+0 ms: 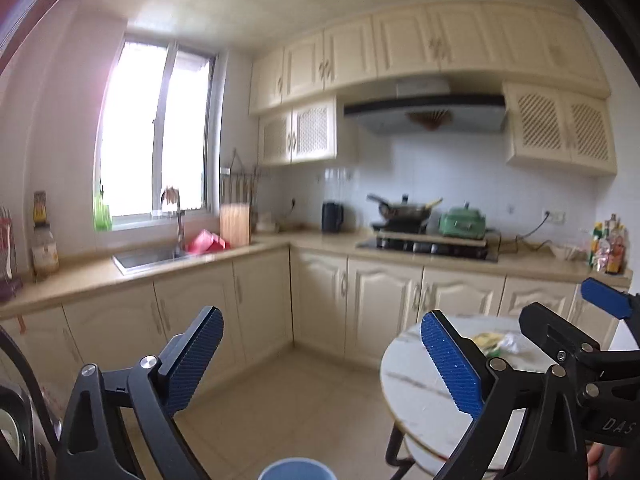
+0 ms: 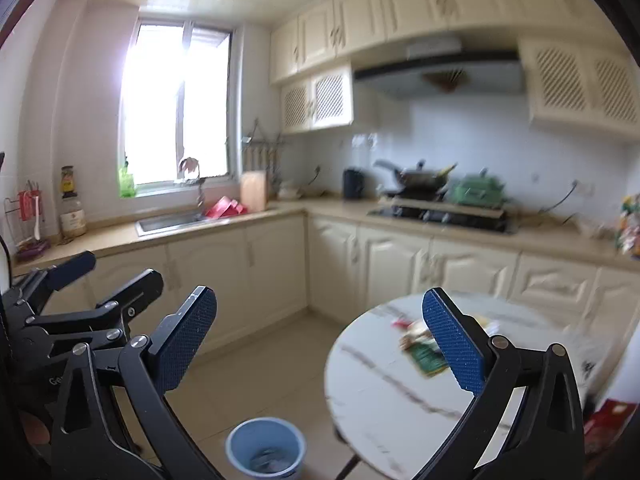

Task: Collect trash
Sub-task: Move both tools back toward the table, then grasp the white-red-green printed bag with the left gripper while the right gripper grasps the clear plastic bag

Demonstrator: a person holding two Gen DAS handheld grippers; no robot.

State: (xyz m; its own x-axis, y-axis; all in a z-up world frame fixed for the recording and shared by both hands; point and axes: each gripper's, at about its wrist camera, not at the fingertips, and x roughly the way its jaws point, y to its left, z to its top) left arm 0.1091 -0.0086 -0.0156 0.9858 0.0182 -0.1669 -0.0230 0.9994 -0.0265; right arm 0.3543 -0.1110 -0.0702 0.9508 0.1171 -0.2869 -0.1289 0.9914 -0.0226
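A round white marble table [image 1: 416,396] [image 2: 384,400] stands at the lower right. Trash lies on it: a yellow wrapper with a crumpled white piece [image 1: 498,342], and a green and red packet [image 2: 422,354]. A blue bin [image 2: 266,450] stands on the floor left of the table, with something grey inside; its rim shows in the left wrist view [image 1: 298,470]. My left gripper [image 1: 324,364] is open and empty, held above the floor. My right gripper [image 2: 320,348] is open and empty, above the floor by the table's edge. Each gripper shows at the edge of the other's view.
Cream kitchen cabinets [image 1: 260,300] run along two walls behind. The counter holds a sink [image 1: 148,258], a stove with a wok [image 1: 404,212] and bottles [image 1: 608,248]. A red box [image 2: 608,420] sits at the right edge. Tiled floor [image 2: 256,368] lies between cabinets and table.
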